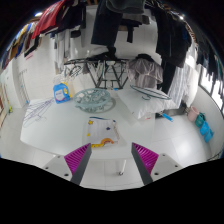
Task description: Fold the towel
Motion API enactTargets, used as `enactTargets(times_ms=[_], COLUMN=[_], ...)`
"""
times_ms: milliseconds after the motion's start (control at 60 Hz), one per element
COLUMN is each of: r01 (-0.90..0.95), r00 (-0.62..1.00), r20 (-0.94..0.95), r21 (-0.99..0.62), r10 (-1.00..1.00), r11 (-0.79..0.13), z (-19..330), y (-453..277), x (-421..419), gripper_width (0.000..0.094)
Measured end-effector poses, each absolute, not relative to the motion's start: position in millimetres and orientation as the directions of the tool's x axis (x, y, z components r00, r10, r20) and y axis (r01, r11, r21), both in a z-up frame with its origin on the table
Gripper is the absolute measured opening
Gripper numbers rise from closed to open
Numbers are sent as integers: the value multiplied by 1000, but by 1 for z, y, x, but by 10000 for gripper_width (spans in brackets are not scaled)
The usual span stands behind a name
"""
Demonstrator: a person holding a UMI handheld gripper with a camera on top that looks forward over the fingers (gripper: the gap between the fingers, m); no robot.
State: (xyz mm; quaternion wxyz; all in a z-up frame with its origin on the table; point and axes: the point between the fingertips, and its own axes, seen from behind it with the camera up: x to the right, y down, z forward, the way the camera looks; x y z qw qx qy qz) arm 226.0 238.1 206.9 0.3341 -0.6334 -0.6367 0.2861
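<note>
A round wire rack (93, 99) is sitting on the far side of the white table (45, 135), and a blue container (60, 92) with a yellow part is standing just beside it on the left. Near the right end of the table, some small blue and orange items (200, 122) are lying well apart from the rack; what they are cannot be told. Nothing is standing between the gripper and the towel. The table is presenting a smooth white surface that is filling most of the foreground. Beyond it, a folding frame with crossed legs (103, 72) is standing on the floor, dark garments (45, 22) are hanging along the upper left of the room, and further clothing (180, 60) is hanging at the right. Bright light is coming in from the back of the room. The towel (103, 131), a small pale cloth with yellow and dark markings, is lying flat on the table just ahead of the fingers and roughly centred on the gap between them. The gripper (110, 158) is hovering over the near edge of the table with its two fingers spread wide apart. The magenta pads (77, 156) are facing each other across an open gap, and they are gripping nothing and touching nothing.
</note>
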Motion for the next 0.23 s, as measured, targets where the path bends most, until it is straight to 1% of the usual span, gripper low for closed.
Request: enactTargets(times_ms=[133,233], r01=[588,593], r00=[42,39], r20=[98,70], r21=[-807,-805], r10=[994,997], r11=[54,34], z=[213,211], y=[247,238], x=[216,216], gripper_width=[851,848])
